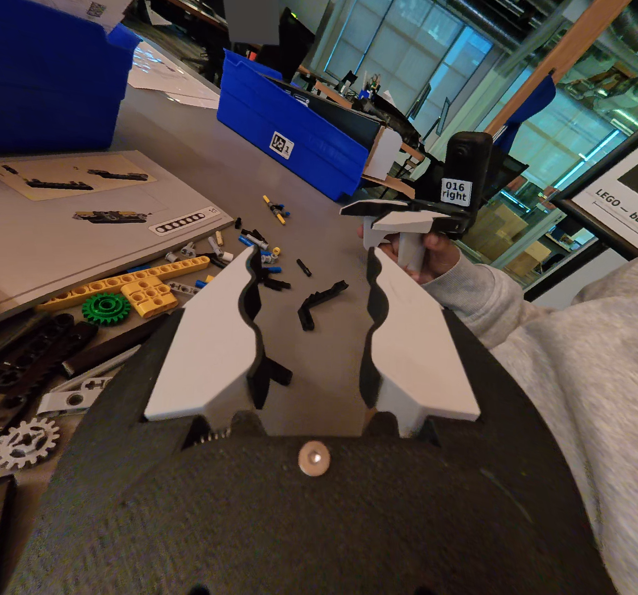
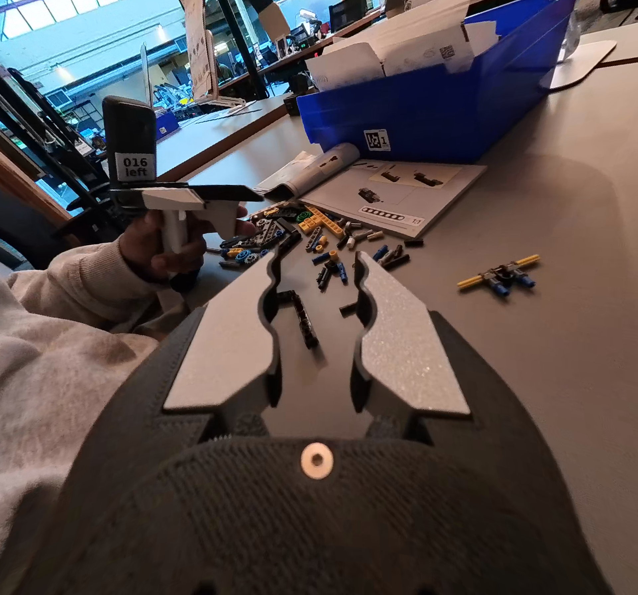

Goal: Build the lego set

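Jaws of both the left gripper (image 1: pixel 312 257) and right gripper (image 2: pixel 317 261) are hanging released and empty above the table (image 2: pixel 518 354), where only a small yellow-axle subassembly (image 2: pixel 499 274) is sitting built while the bent black beam (image 1: pixel 319 302) and the loose lego pile (image 2: pixel 310 233) are lying unassembled beside the open instruction booklet (image 2: pixel 397 192).

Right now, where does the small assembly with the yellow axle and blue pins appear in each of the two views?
Left wrist view: the yellow-axle assembly lies on the grey table, upper centre, beyond the parts pile and just before the blue bin.
Right wrist view: the same assembly lies alone at the right, past the right fingertip.
Shared landmark: the open instruction booklet beside the parts pile.
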### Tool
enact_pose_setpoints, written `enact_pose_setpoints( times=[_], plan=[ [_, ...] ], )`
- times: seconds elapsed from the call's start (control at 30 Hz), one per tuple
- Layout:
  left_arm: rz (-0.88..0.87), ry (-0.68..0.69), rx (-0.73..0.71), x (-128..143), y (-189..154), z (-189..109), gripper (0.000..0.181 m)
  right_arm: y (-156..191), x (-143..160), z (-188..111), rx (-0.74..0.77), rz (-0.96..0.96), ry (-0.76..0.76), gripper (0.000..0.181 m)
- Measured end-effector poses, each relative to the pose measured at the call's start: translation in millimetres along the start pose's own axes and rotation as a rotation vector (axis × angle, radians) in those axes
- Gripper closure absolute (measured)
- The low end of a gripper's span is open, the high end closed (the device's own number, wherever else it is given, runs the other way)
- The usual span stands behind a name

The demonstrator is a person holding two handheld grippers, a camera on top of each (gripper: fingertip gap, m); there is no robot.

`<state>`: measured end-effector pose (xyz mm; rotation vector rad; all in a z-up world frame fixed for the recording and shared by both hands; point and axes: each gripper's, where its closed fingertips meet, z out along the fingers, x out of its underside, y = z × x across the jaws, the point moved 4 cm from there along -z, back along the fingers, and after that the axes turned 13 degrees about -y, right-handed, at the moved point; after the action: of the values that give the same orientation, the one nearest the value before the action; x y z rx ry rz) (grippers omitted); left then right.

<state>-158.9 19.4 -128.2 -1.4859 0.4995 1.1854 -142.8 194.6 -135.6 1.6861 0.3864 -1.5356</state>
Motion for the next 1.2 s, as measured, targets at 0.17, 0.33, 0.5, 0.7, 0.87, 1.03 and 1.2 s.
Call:
enact_pose_setpoints(
  times=[0.17, 0.33, 0.5, 0.7, 0.87, 1.03, 1.2],
  plan=[
    [0.012, 0.0, -0.007, 0.1, -0.2, 0.7, 0.12, -0.5, 1.4, 0.9, -0.004, 0.013, 0.014, 0.14],
    [0.013, 0.0, -0.009, 0.5, -0.2, 1.0, 0.121, -1.1, 1.2, 0.6, 0.0, 0.016, 0.012, 0.141],
    [0.012, -0.004, -0.011, 0.0, 0.1, 0.7, 0.122, -0.6, 2.2, 1.3, 0.0, 0.013, 0.021, 0.141],
    [0.015, -0.004, -0.012, 0.0, -0.1, 0.7, 0.123, 0.0, 2.5, 1.3, -0.001, 0.007, 0.023, 0.142],
    [0.019, -0.002, -0.013, 0.2, -0.1, 0.9, 0.123, 0.3, 2.8, 1.3, -0.002, 0.005, 0.024, 0.142],
    [0.022, 0.002, -0.014, 0.7, -0.2, 1.3, 0.123, 0.7, 3.4, 1.5, -0.005, 0.007, 0.028, 0.142],
    [0.019, 0.001, -0.013, 1.0, -0.6, 2.0, 0.123, 1.4, 3.5, 1.3, -0.007, 0.002, 0.028, 0.142]
  ],
)
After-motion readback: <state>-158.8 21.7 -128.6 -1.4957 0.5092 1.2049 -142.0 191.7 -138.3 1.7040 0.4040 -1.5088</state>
